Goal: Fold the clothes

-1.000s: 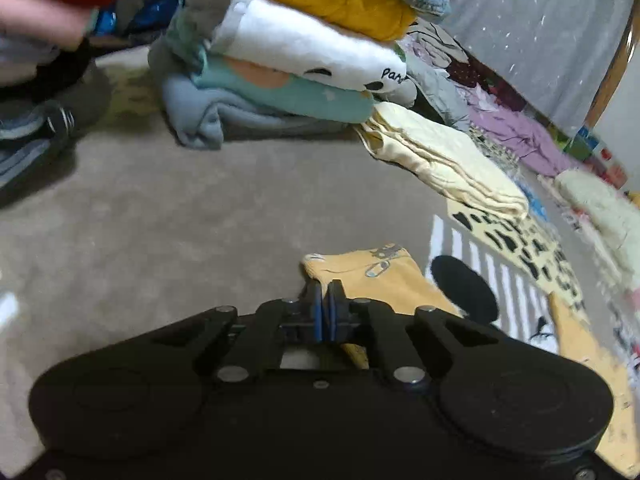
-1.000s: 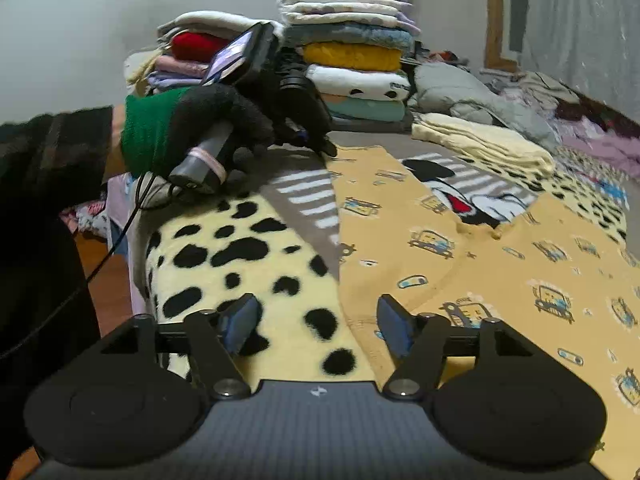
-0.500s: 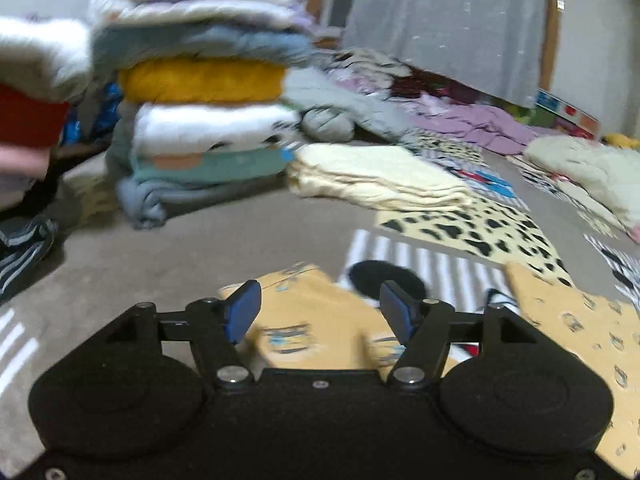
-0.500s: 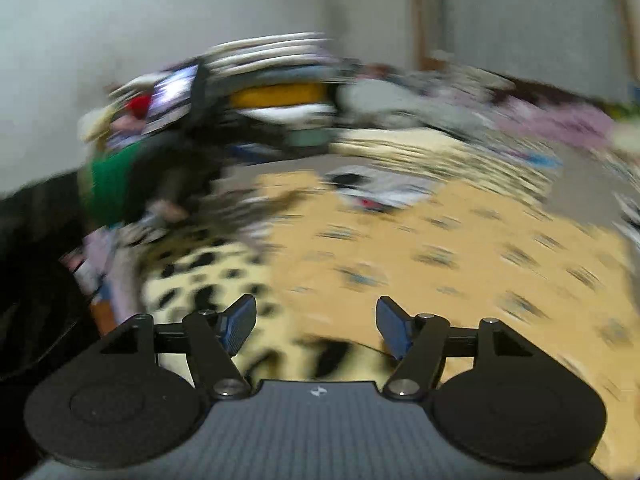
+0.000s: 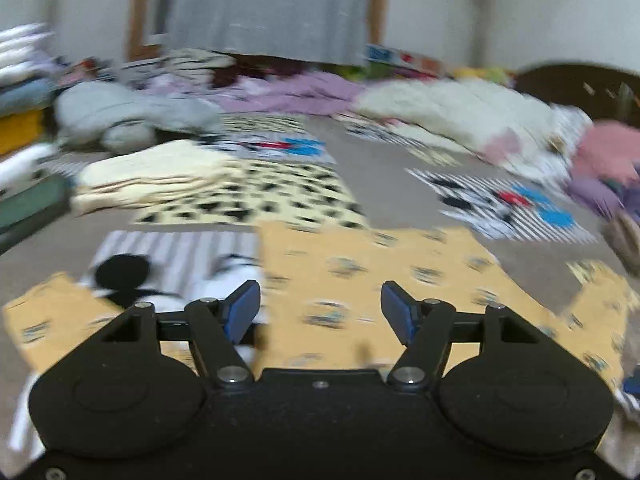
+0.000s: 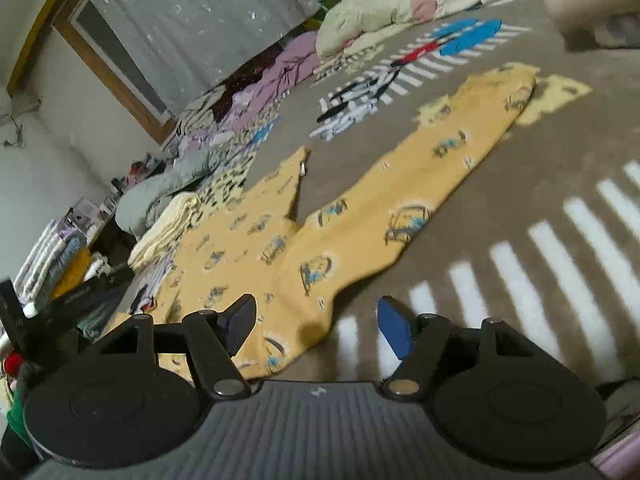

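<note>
Left gripper [image 5: 320, 312]: jaws spread wide, blue pads [image 5: 242, 310] apart, nothing between them; positioned at lower centre of the left wrist view, above the yellow printed garment [image 5: 360, 272]. Right gripper [image 6: 316, 326]: jaws likewise spread, nothing pinched; left pad over the near end of the same garment [image 6: 320, 232], right pad over bare carpet.

Yellow printed garment: laid flat on the grey-brown patterned carpet [image 6: 520, 160], running in the right wrist view from lower left toward upper right, one long leg or sleeve reaching upper right, a shorter section pointing to upper centre. Small blue cartoon motifs across the fabric. Left wrist view blurred; garment fills the centre and lower right.

Folded cream garment [image 5: 152, 176]: middle left of the left wrist view, resting beside a leopard-spot panel of the carpet [image 5: 272, 196]. Same item visible at centre left of the right wrist view [image 6: 168, 228].

Stack of folded clothes [image 6: 60, 256]: far left edge of the right wrist view. Unfolded heap of purple and cream laundry [image 5: 400, 100]: along the back, below a grey curtain [image 5: 272, 8].
</note>
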Available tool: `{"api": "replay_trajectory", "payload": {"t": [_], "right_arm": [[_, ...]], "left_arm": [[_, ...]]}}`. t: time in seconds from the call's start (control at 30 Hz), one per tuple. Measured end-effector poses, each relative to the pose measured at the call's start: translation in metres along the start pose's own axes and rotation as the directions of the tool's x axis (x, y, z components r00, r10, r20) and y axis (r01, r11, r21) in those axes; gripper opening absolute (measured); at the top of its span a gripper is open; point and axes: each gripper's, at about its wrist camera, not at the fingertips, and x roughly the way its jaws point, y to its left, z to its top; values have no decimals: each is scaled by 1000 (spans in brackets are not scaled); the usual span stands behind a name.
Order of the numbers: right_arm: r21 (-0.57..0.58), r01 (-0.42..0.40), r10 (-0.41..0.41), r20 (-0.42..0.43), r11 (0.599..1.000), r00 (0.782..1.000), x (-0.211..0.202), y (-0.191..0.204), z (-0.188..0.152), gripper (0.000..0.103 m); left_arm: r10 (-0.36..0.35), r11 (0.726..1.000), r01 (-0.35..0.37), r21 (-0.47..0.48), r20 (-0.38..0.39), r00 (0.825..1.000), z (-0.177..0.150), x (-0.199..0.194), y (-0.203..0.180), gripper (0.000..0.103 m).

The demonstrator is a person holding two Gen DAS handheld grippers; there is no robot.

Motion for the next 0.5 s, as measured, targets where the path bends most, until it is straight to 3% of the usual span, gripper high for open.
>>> {"api": "replay_trajectory", "payload": {"t": [0.2,0.5], "right_arm": [[-99,11,-10,11,995,1000,14,11,-2,66],[-169,-2,8,33,986,999,20,13,1,65]], "left_arm": [[-118,989,123,88,-55,991,-3,26,-64,69],[-177,971,194,141,-130,976,-7,57,-120,69]]}}
